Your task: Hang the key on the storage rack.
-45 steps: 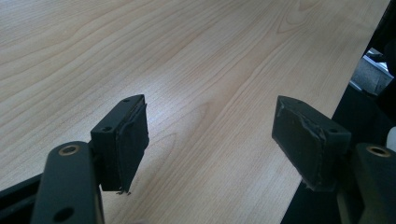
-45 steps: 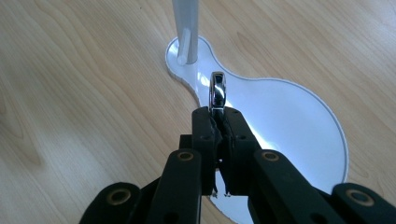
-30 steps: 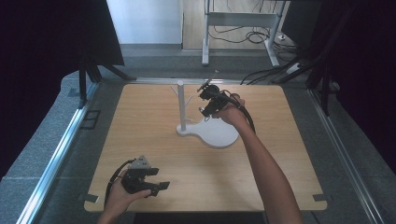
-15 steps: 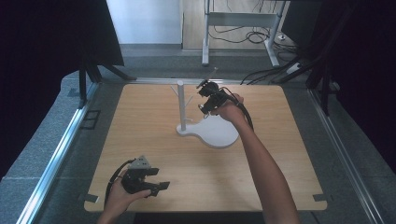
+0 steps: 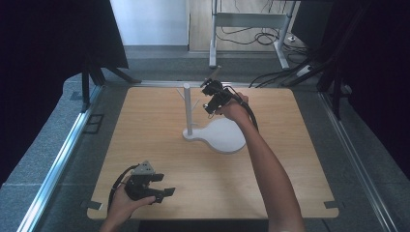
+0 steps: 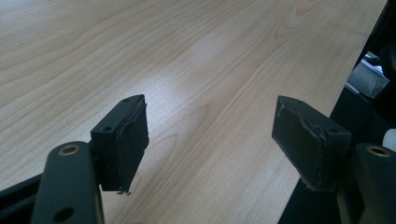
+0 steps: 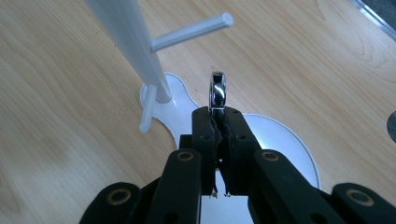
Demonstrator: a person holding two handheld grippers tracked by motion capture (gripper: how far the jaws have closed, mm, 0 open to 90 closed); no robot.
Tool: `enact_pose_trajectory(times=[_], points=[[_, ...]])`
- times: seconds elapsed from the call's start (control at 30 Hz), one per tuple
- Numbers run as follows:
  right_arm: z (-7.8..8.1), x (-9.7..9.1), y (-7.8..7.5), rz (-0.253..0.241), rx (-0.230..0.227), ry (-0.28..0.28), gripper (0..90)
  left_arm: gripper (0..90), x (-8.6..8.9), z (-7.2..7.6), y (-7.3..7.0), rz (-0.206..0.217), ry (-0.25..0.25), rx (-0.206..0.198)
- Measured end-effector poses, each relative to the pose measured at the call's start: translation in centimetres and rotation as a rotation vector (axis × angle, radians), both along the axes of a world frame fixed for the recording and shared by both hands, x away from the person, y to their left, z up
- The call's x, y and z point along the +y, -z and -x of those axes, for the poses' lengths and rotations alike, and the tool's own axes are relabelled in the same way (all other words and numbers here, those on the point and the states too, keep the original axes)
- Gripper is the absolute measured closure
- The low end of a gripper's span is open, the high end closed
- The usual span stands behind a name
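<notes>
At the near edge of the wooden table [image 5: 145, 125], toward 7 o'clock in the high view, the person's left hand [image 5: 121, 205] holds the left gripper [image 5: 162, 193] low over bare wood. In the left gripper view its jaws stand wide apart with nothing between them, only table grain beyond.

Farther in, just past the table's middle toward 12 o'clock, a white stand [image 5: 187, 111] rises as an upright post with thin pegs branching off it, from a flat white base [image 5: 225, 137] that spreads toward 4 o'clock.

Beyond that, the person's right forearm reaches across the base, and the right hand [image 5: 234, 110] holds the right gripper [image 5: 205, 89] up beside the top of the post, at its 3 o'clock side. In the right gripper view the jaws are pressed together on a shiny metal ring [image 7: 218, 91], seen edge-on, sticking up from the fingertips. The ring sits close to one peg [image 7: 191, 31] but apart from it.
</notes>
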State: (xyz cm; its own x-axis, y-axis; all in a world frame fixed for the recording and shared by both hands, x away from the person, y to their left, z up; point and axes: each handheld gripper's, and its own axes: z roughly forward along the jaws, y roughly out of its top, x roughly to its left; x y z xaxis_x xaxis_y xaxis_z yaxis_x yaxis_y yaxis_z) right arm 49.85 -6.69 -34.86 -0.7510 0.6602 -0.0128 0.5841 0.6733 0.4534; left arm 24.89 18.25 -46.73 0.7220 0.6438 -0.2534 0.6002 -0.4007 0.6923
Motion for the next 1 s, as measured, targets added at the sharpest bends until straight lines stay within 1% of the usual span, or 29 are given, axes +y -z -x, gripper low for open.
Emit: enact_pose_trajectory(times=[0.23,0.5,0.6,1.0], points=[[-0.9,0.3,-0.1,-0.004,0.002,0.015,84.9,27.4,0.0,0.0,0.0,0.003,-0.002,0.004],[-1.6,0.2,0.1,-0.003,0.0,0.032,85.0,27.5,-0.1,0.0,0.0,0.002,0.002,0.005],[-1.8,0.3,0.0,-0.004,-0.001,0.037,85.0,27.4,-0.1,0.0,0.0,0.003,0.004,0.004],[-2.5,1.3,-0.5,-0.003,-0.012,0.034,84.9,27.4,0.1,0.0,0.0,0.007,0.001,0.005]])
